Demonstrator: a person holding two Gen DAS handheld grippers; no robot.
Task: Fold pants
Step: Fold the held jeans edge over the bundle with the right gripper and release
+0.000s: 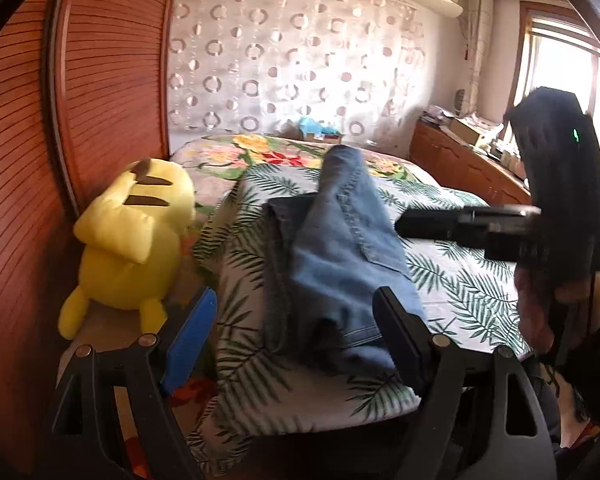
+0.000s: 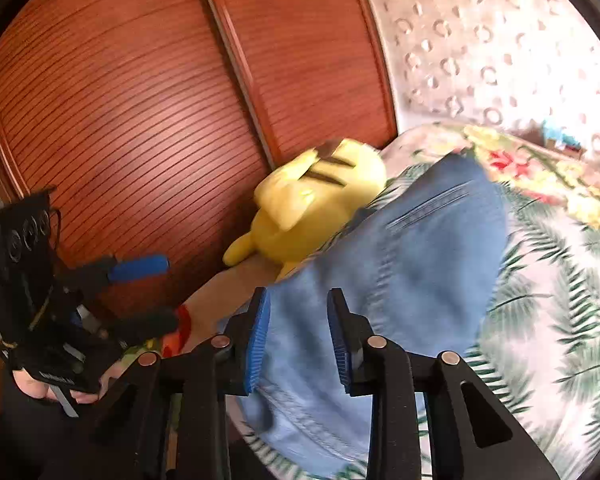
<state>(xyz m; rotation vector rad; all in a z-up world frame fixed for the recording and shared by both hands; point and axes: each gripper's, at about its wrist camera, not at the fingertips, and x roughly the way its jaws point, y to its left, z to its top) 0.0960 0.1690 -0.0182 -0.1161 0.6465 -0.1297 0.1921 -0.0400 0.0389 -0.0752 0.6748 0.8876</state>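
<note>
One pair of blue jeans (image 1: pixel 340 256) lies folded on the bed (image 1: pixel 460 280), atop the leaf-print sheet. One yellow plush toy (image 1: pixel 132 240) sits just beside it, against the wooden wardrobe doors (image 2: pixel 140 100). Two tongs are in view: the left tongs (image 1: pixel 296 344) hang wide apart, released, holding nothing; the right tongs (image 2: pixel 298 344) stand parted over the denim, pads not pressing it.

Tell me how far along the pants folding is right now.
Done: the blue jeans lie in a narrow, layered strip on the leaf-print sheet, apparently folded lengthwise. In hand: nothing; the left gripper is open above them, and the right gripper is part open, its fingers not pressing the denim. Left: the strip looks long, so a crosswise fold probably remains.
</note>
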